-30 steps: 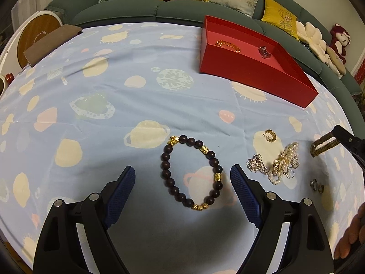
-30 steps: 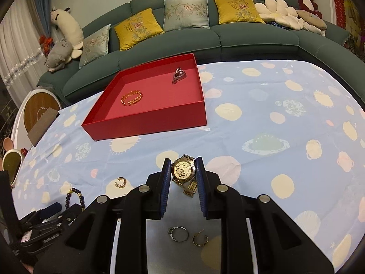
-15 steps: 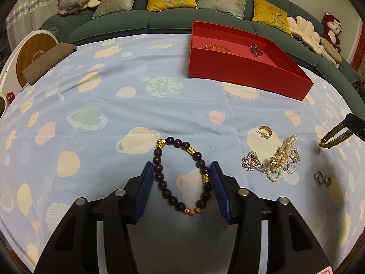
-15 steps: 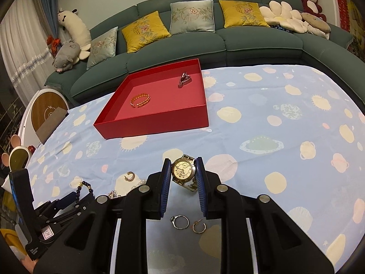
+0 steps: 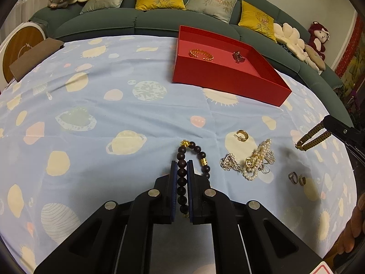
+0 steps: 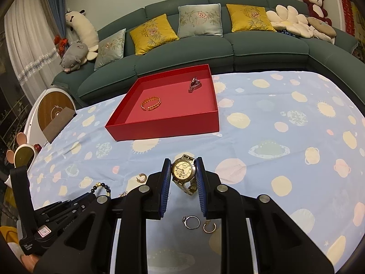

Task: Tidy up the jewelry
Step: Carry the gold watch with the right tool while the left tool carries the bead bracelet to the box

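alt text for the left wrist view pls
The left gripper is shut on a dark bead bracelet on a planet-print cloth. To its right lie a pearl tangle, an earring and rings; beyond, a red tray holds a gold bracelet.

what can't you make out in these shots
- Bead bracelet: left view, its near end is hidden behind the left gripper; whether it has left the cloth cannot be told.
- Watch: left view, only the strap shows; the right gripper runs off the edge.
- Jewelry pile: left view, too tangled to count.
- Small piece in the red tray: both views, too small to name.
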Action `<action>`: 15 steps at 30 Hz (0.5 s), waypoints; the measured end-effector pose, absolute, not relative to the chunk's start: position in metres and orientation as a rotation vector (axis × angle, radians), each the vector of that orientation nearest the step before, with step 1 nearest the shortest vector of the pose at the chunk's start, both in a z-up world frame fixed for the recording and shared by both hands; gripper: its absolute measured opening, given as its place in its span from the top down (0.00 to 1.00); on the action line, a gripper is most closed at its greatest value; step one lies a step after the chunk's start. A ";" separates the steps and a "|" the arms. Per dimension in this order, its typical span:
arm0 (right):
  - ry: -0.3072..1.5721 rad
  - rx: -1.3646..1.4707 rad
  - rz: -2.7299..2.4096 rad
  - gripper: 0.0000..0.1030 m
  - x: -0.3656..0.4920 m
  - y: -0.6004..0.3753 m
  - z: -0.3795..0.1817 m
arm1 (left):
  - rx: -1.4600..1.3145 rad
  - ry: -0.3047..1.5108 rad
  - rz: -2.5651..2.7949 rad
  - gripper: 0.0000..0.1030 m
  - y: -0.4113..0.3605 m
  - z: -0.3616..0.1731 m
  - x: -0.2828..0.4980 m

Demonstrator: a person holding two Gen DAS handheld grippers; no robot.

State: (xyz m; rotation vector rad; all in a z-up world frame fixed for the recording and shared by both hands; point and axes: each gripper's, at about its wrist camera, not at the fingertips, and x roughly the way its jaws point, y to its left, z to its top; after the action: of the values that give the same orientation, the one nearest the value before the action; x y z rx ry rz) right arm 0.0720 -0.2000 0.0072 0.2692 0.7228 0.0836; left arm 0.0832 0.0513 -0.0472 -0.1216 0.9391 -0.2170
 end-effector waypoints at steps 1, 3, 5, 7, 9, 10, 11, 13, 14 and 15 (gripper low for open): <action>0.721 0.270 0.085 0.79 0.072 -0.200 0.008 | -0.124 0.934 -0.222 0.95 0.051 -0.045 0.083; 0.716 0.271 0.088 0.79 0.071 -0.200 0.010 | -0.121 0.924 -0.231 0.95 0.050 -0.039 0.081; 0.707 0.271 0.095 0.79 0.070 -0.198 0.014 | -0.127 0.920 -0.242 0.95 0.048 -0.034 0.080; 0.694 0.269 0.105 0.80 0.070 -0.196 0.020 | -0.130 0.913 -0.257 0.95 0.045 -0.027 0.080; 0.676 0.267 0.114 0.80 0.070 -0.194 0.028 | -0.132 0.895 -0.272 0.95 0.041 -0.016 0.079; 0.667 0.267 0.118 0.80 0.070 -0.194 0.032 | -0.131 0.884 -0.279 0.95 0.039 -0.009 0.079; 0.658 0.267 0.123 0.80 0.071 -0.193 0.036 | -0.132 0.871 -0.287 0.95 0.037 -0.003 0.079; 0.642 0.272 0.132 0.80 0.073 -0.192 0.044 | -0.130 0.839 -0.302 0.95 0.033 0.014 0.079; 0.637 0.277 0.137 0.80 0.075 -0.192 0.047 | -0.128 0.824 -0.310 0.95 0.031 0.022 0.080; 0.633 0.283 0.141 0.80 0.078 -0.192 0.051 | -0.125 0.807 -0.319 0.95 0.028 0.032 0.082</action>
State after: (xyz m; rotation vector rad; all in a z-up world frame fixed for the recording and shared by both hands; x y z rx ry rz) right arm 0.0780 -0.1924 0.0508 0.2830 0.6330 0.1411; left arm 0.0816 0.0281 0.0318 -0.1252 0.8072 -0.3194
